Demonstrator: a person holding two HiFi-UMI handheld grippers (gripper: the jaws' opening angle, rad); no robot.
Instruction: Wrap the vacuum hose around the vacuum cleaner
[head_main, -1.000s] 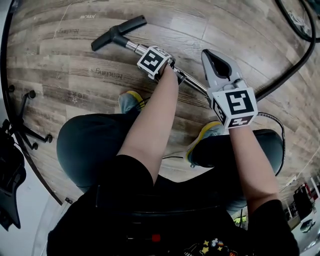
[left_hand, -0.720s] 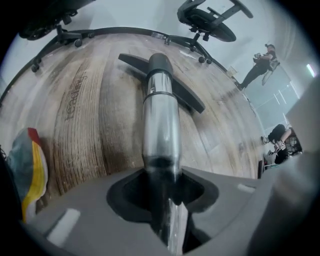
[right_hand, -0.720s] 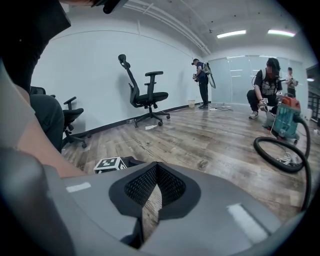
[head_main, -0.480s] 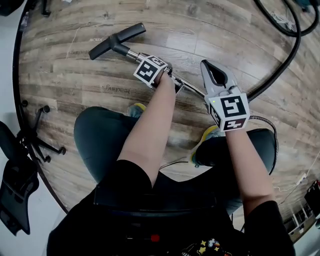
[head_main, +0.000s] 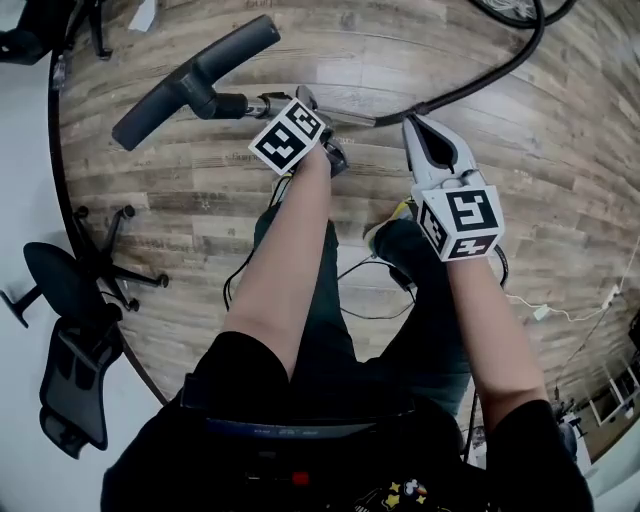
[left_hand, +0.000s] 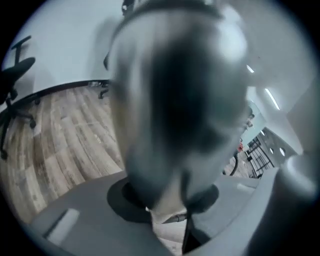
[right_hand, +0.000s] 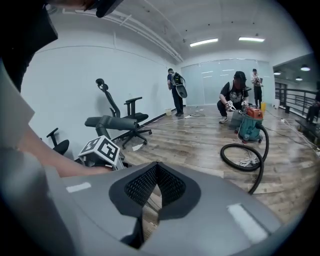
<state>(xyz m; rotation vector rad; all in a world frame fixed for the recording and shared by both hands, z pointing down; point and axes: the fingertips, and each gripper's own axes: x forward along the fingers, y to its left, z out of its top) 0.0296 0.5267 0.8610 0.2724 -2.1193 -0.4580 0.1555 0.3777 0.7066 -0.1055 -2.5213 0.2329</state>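
Note:
My left gripper (head_main: 305, 108) is shut on the metal wand (head_main: 262, 103) of the vacuum and holds it up off the wooden floor. The wand's black floor nozzle (head_main: 190, 75) points left. In the left gripper view the wand (left_hand: 180, 100) is a big blur filling the space between the jaws. The black hose (head_main: 480, 80) runs from the wand up and to the right. My right gripper (head_main: 418, 125) is shut and empty, its tip right beside the hose. In the right gripper view the hose (right_hand: 239, 162) loops across the floor to the teal and orange vacuum cleaner (right_hand: 249, 125).
An office chair (head_main: 75, 300) stands at the left and another (right_hand: 125, 117) by the white wall. Thin cables (head_main: 370, 300) and a white plug (head_main: 540, 312) lie by my feet. One person crouches at the vacuum cleaner (right_hand: 232, 102) and another stands behind (right_hand: 175, 90).
The wand and nozzle have risen from the floor and swung left with my left gripper. My view has lifted higher above the floor. The right gripper stays beside the hose.

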